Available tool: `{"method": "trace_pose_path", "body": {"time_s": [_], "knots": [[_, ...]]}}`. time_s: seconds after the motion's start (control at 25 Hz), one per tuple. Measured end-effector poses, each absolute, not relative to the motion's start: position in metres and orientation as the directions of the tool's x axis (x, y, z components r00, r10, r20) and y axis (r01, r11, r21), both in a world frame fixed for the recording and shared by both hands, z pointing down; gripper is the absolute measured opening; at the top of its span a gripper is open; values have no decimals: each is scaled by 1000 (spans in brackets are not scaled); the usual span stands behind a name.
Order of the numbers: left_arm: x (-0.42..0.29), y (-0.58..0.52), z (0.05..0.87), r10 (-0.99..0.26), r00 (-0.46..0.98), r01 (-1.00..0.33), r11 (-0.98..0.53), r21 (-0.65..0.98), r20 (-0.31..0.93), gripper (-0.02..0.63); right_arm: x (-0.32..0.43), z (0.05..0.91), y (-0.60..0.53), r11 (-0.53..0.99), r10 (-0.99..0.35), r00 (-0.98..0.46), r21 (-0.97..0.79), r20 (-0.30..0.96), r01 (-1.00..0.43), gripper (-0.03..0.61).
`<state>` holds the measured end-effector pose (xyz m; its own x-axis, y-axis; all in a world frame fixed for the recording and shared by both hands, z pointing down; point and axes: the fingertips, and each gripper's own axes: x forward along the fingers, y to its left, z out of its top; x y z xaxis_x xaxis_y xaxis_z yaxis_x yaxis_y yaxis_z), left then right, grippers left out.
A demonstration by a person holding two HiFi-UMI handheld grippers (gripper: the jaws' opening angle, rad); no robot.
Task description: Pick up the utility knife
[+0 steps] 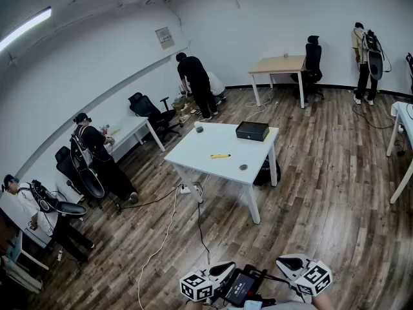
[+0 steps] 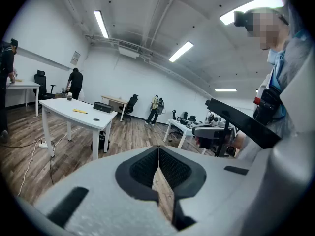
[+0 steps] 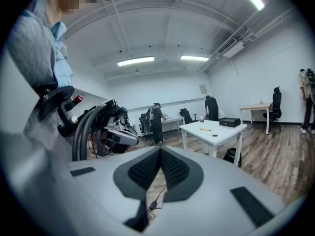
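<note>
So far: nothing of the pick-up done, by the look of it; approach, grasp and lift all remain.
Utility knife [image 1: 220, 155]: yellow, lying flat on the white table [image 1: 193, 155] in the middle of the room; untouched, well apart from both grippers.
Left gripper [image 2: 158, 149]: at the near edge of the head view, jaws pressed together, nothing between them.
Right gripper [image 3: 160, 149]: beside the left one, to its right; jaws likewise closed tip to tip, empty.
Also on the table: black box [image 1: 252, 131] toward the far right corner, cup [image 1: 199, 127] at the far left, small dark round thing [image 1: 243, 167] near the knife.
Left to do: cross the floor to the table, open one pair of jaws, close on the knife, raise it.
</note>
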<state>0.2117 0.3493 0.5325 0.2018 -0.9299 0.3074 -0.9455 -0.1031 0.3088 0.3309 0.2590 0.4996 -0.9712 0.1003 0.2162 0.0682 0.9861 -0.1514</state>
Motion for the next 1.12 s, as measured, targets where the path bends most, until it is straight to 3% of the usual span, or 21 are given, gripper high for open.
{"method": "trace_pose_path", "body": {"time_s": [0.4,0.68,1.12], "knots": [[207,355,532,-932,198,-943,-96,319,305,18,327,502,264,984,107,-970,-163,220,71,28],[208,354,535,-930,209,-938,-103,331,304,18,325,497,275,965,173,-975,-221,141,139,29],[193,355,541,-928,214,-930,-98,354,304,18,307,508,275,966,175,-966,-222,189,131,31]]}}
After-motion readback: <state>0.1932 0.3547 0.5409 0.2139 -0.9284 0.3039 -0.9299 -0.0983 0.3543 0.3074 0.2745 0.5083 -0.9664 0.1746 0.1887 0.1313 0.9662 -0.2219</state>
